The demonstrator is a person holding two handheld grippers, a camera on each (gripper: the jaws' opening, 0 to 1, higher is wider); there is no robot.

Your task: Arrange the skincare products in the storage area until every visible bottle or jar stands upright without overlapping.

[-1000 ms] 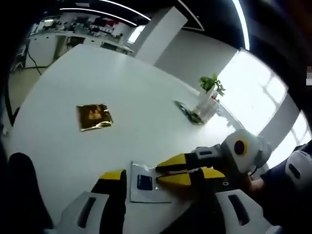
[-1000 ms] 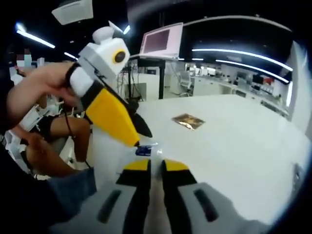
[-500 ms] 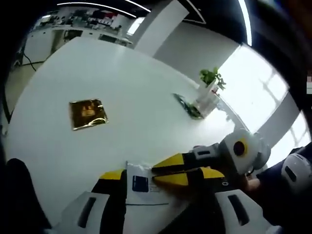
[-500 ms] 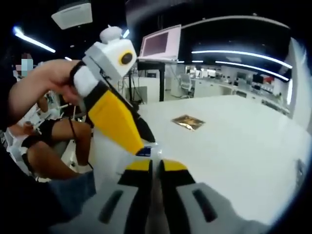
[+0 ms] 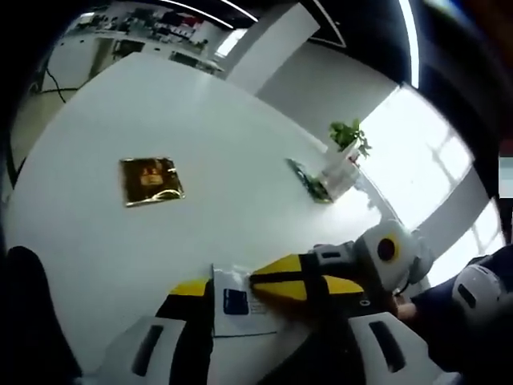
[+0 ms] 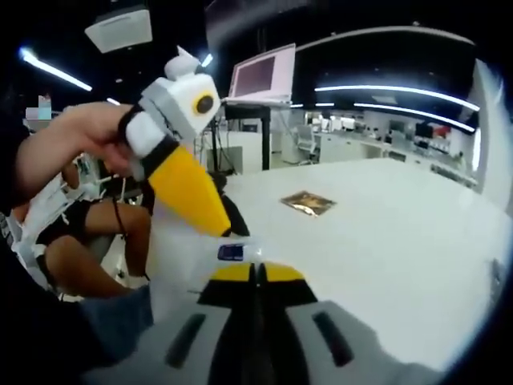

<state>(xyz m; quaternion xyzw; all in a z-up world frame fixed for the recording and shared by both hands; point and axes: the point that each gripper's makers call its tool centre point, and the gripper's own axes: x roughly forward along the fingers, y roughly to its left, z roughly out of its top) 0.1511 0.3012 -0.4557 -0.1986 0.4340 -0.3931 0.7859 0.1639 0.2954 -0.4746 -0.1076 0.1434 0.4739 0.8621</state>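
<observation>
PROGRESS: early, no bottle or jar stood upright | white sachet (image 5: 234, 300) at tabletop (image 5: 200, 144) near edge, clamped by right gripper (image 6: 255, 271), jaws together | left gripper (image 5: 264, 301) jaws apart, straddling sachet | gold packet (image 5: 149, 180) flat mid-tabletop, untouched

White table (image 5: 216, 144) is filling most of the left gripper view. Gold foil sachet (image 5: 150, 181) is lying flat at centre-left; clear vase w/ green plant (image 5: 343, 156) is standing upper right, dark-green packet (image 5: 308, 183) lying beside it. White sachet w/ blue label (image 5: 235, 301) is sitting bottom centre.
</observation>
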